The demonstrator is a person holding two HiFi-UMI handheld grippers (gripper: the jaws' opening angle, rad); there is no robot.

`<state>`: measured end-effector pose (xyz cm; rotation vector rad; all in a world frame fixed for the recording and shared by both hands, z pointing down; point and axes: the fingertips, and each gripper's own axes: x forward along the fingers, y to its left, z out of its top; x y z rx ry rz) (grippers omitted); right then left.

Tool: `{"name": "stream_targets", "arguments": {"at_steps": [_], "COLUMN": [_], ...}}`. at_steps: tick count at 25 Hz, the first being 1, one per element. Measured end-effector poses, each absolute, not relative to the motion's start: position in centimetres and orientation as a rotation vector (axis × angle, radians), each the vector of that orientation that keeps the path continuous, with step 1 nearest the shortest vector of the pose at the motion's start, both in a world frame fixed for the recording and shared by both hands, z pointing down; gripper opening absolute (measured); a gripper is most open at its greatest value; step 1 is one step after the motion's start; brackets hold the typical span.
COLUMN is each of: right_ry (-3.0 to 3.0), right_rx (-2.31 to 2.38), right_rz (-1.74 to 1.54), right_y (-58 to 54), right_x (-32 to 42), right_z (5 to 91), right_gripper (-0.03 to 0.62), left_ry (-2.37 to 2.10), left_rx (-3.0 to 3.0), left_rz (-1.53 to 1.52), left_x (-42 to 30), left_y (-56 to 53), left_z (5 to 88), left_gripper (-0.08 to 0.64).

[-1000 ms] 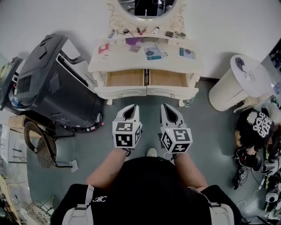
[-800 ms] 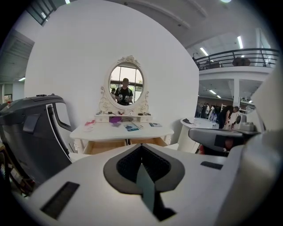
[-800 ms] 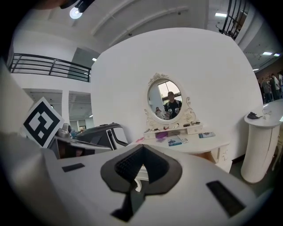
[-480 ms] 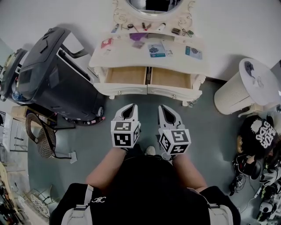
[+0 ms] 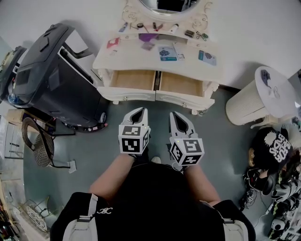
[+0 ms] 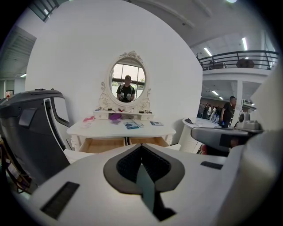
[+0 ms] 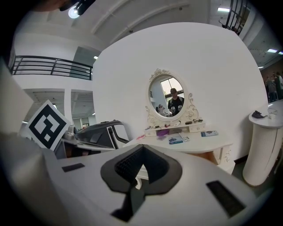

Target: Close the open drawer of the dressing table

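Observation:
The cream dressing table [image 5: 136,60] stands against the wall at the top of the head view, with two drawers pulled out side by side: the left drawer [image 5: 133,81] and the right drawer [image 5: 181,84]. Both show bare wooden bottoms. My left gripper [image 5: 139,109] and right gripper [image 5: 176,114] hover side by side over the floor, a short way in front of the drawer fronts and touching nothing. Both are shut and hold nothing. The left gripper view shows its tip [image 6: 141,145] below the table [image 6: 119,130]. In the right gripper view the tip [image 7: 142,146] sits left of the table [image 7: 199,142].
A big black reclining chair [image 5: 47,80] stands close to the table's left side. A white round pedestal table [image 5: 263,94] is on the right, with bags and shoes [image 5: 275,183] behind it. A wire stool [image 5: 35,143] sits at the far left. Small items lie on the tabletop under the oval mirror [image 5: 164,4].
The head view has shifted a little and the grippers sit slightly higher in it. Both stay shut, side by side. The drawers have not moved.

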<state>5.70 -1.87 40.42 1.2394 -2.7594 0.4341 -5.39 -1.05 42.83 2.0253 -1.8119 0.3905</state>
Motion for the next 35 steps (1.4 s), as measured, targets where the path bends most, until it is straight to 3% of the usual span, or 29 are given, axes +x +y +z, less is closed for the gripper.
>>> {"name": "stream_targets", "arguments": {"at_steps": [13, 35], "right_ry": [-2.726, -2.676], "right_rx": [1.221, 1.174], "right_rz": [0.433, 0.361], "right_y": [-7.3, -17.7], "right_x": [3.1, -9.0], "right_z": [41.1, 40.7], "right_gripper": [0.011, 0.011], "left_ry": [-1.806, -1.741], "left_rx": [1.98, 2.0], "left_rz": [0.381, 0.392], "left_x": [-9.0, -19.7], "left_y": [-6.4, -15.8], "left_z": [44.0, 44.6], "left_gripper": [0.008, 0.008]}}
